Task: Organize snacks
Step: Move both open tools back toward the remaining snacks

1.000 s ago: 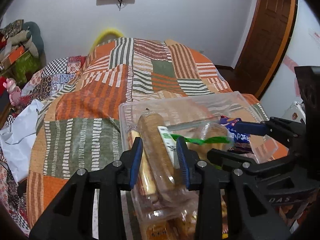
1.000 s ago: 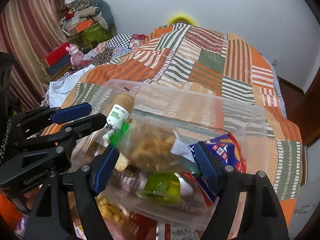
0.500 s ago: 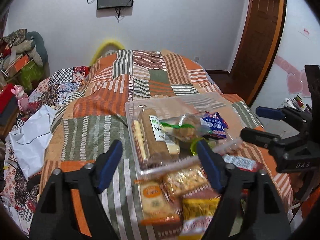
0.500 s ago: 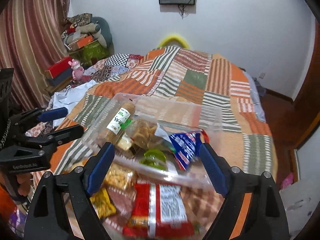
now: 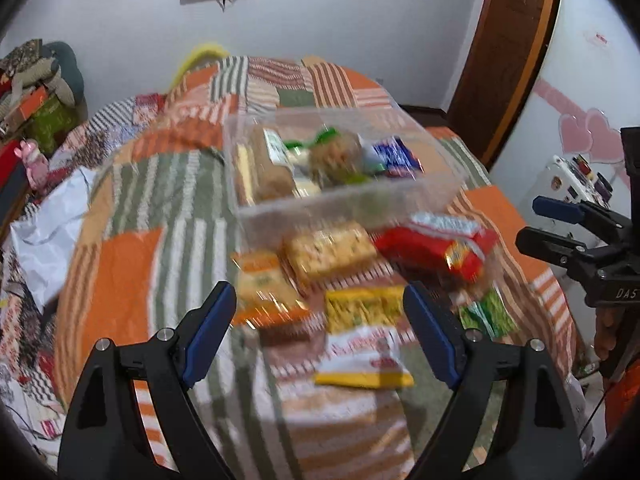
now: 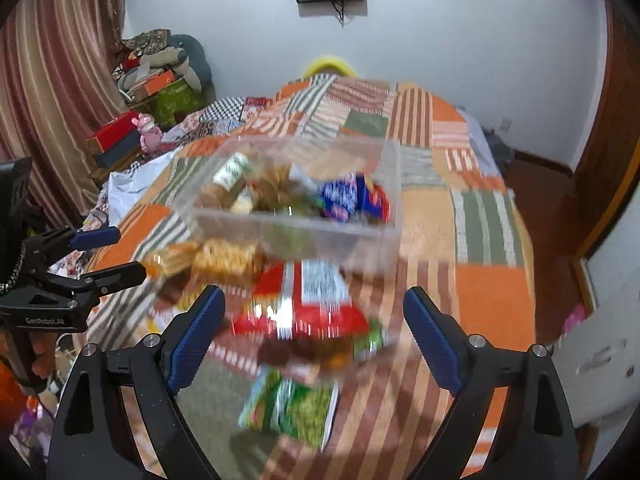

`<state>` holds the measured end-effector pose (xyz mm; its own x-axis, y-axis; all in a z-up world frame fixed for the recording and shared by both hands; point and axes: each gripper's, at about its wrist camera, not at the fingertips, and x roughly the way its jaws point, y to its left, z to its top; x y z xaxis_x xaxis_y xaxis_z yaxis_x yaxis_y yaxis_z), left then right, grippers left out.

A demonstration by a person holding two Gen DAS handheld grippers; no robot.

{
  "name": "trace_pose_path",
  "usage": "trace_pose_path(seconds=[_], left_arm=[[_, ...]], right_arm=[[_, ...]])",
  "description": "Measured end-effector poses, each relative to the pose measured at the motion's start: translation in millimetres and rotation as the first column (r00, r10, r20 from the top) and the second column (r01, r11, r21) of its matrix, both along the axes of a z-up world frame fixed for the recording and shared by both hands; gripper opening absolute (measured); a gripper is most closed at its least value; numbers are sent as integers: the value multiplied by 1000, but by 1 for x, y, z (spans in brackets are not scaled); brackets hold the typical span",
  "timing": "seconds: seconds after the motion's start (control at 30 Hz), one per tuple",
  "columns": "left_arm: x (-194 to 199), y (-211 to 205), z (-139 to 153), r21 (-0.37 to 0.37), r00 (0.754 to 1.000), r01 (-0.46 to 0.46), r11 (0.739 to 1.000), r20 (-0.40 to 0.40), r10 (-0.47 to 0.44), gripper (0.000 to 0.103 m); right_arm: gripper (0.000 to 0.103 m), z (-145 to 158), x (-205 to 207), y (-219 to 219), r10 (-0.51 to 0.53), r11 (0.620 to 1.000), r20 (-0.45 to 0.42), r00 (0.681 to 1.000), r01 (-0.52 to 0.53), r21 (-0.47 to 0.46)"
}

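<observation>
The left gripper [image 5: 320,332] with black arms and blue pads has its jaws wide apart and holds nothing; the right gripper [image 6: 316,338], of the same kind, is also spread wide and holds nothing. Both hang above the near end of the bed, which is covered by an orange, green and white striped patchwork quilt [image 5: 120,264].

The landmark is the clear rectangular plastic box [image 5: 344,200], which sits on the quilt beyond both grippers. Nearer than the box, loose snack packets lie close together on the quilt. Nearest is a white and yellow packet [image 5: 360,356], and in the right view a green packet [image 6: 292,404] lies nearest. Just in front of the box's near wall are a red packet [image 5: 436,246], a tan cracker packet [image 5: 328,250] and an orange packet [image 5: 264,280]. The pictures are blurred, so I cannot tell which packets touch.

Inside the box lie a long brown roll with a white label [image 5: 268,168], a blue packet [image 6: 346,196] and a bag of brown snacks [image 5: 336,156].

Left of the box the quilt is bare up to a crumpled white sheet [image 5: 52,228] at the bed's edge. Right of the box a bare orange strip of quilt runs to the bed's right edge. Beyond the box, bare quilt runs to the white wall [image 6: 440,40].
</observation>
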<state>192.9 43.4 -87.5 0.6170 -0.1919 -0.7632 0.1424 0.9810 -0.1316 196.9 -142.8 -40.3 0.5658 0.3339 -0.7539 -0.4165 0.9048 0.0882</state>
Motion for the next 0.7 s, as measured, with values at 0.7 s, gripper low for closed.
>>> trace_pose_path(seconds=[0.7], left_arm=[[11, -39, -67, 4, 989, 71, 997, -133, -70, 86]], right_arm=[[60, -70, -22, -3, 14, 1000, -177, 984, -12, 13]])
